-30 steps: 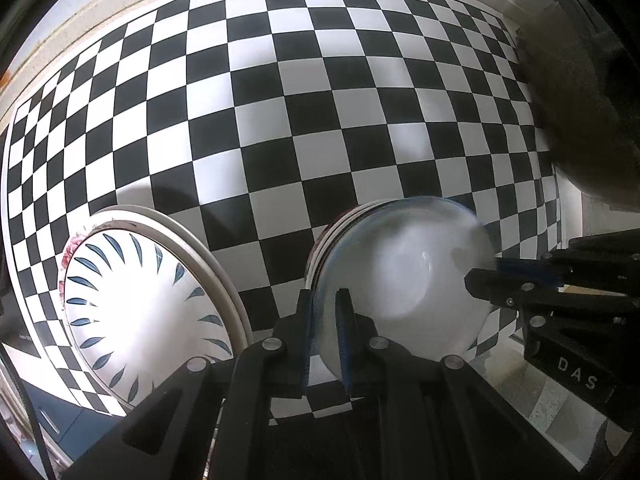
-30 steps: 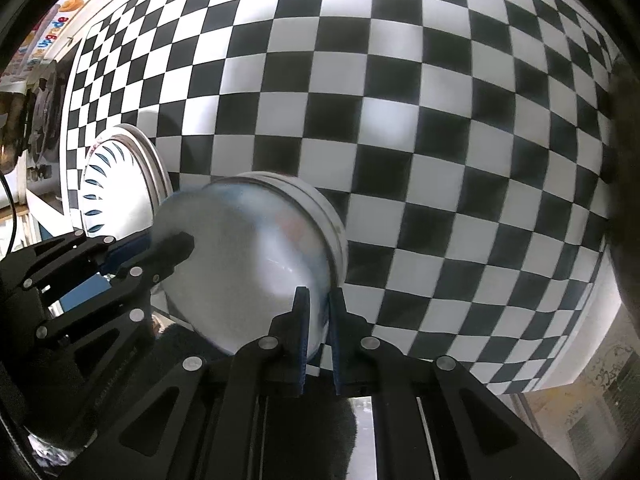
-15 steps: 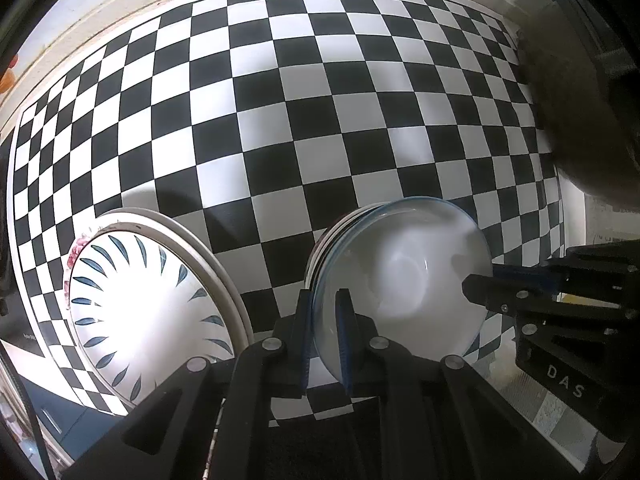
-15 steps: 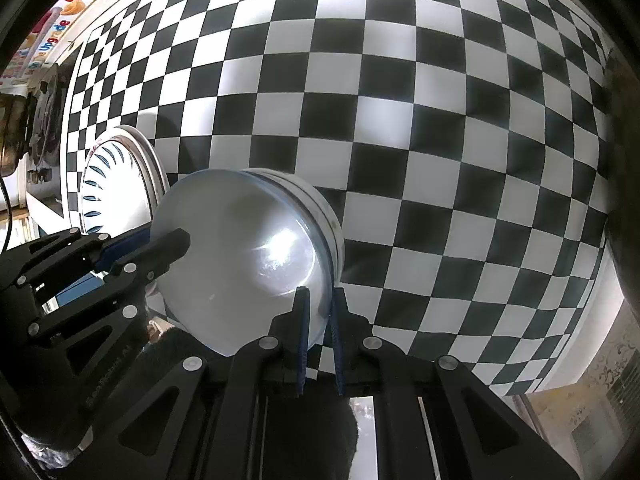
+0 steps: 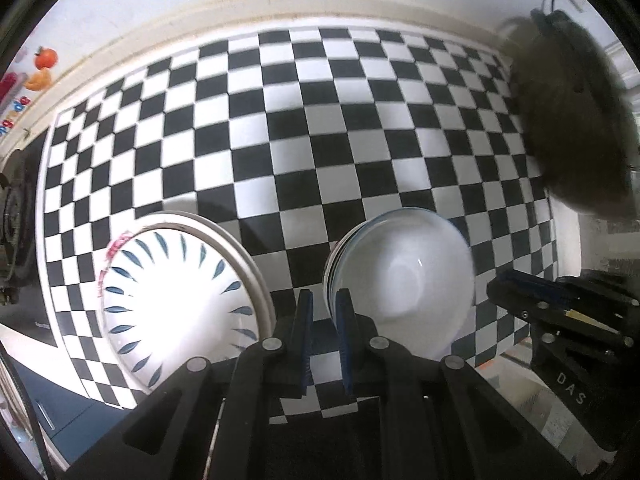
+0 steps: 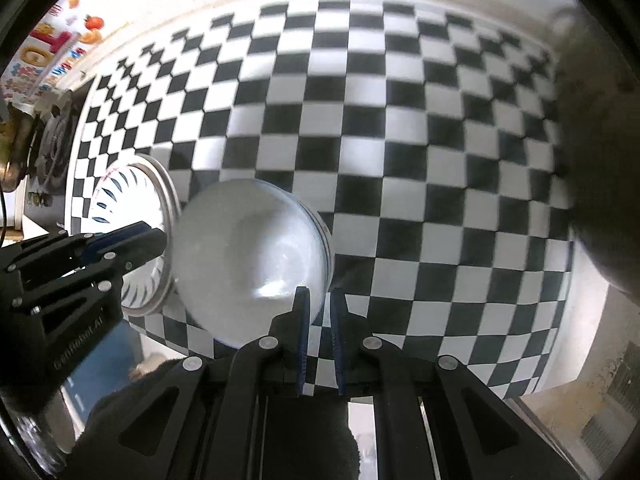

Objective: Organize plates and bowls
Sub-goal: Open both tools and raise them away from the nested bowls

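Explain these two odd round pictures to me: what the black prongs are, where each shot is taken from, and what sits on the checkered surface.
There is no robot here. A person holds a two-finger gripper in each hand, and each gripper carries a wide-angle camera that looks out along its fingers, hence the round, bent pictures. One picture is taken from the left gripper, the other from the right gripper; each also shows the other gripper at its side. On the black-and-white checkered cloth sit a white bowl nested on other bowls and, beside it, a plate with blue leaf marks on top of other plates. Both grippers sit at the bowl's rim with their fingers nearly together; whether they pinch it cannot be told.
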`<state>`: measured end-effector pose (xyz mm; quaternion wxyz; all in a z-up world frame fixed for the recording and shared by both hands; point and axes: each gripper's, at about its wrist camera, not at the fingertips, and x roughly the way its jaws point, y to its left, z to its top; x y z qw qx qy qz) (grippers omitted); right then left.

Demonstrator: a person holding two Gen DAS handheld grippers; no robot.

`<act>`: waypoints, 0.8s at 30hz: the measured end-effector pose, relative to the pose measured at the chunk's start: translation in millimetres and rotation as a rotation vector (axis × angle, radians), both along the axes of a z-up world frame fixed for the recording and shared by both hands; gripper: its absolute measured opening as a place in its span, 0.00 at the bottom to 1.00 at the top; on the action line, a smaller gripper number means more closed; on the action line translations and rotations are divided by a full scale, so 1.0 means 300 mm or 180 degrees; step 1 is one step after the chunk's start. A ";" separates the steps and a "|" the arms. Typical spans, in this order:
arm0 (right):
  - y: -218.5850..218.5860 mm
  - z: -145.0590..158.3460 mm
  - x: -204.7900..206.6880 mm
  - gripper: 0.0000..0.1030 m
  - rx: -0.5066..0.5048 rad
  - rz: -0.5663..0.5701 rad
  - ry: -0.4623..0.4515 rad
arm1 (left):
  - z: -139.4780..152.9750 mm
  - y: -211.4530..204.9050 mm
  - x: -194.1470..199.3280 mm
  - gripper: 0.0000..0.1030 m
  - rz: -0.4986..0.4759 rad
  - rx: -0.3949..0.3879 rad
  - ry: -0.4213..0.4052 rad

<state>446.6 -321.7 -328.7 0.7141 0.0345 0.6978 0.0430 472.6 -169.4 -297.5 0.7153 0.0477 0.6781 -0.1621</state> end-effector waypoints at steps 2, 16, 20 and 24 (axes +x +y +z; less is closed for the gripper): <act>0.009 0.053 -0.036 0.12 0.0040 -0.0029 -0.0136 | 0.042 0.011 -0.021 0.10 -0.0019 -0.0012 -0.0085; 0.065 0.380 -0.295 0.12 0.0039 -0.0216 -0.0888 | 0.326 0.079 -0.165 0.10 -0.0217 -0.0127 -0.0663; 0.072 0.444 -0.342 0.12 0.0017 -0.0250 -0.1014 | 0.384 0.083 -0.199 0.10 -0.0252 -0.0198 -0.0758; 0.076 0.505 -0.388 0.12 -0.0021 -0.0271 -0.1129 | 0.431 0.089 -0.233 0.10 -0.0277 -0.0237 -0.0829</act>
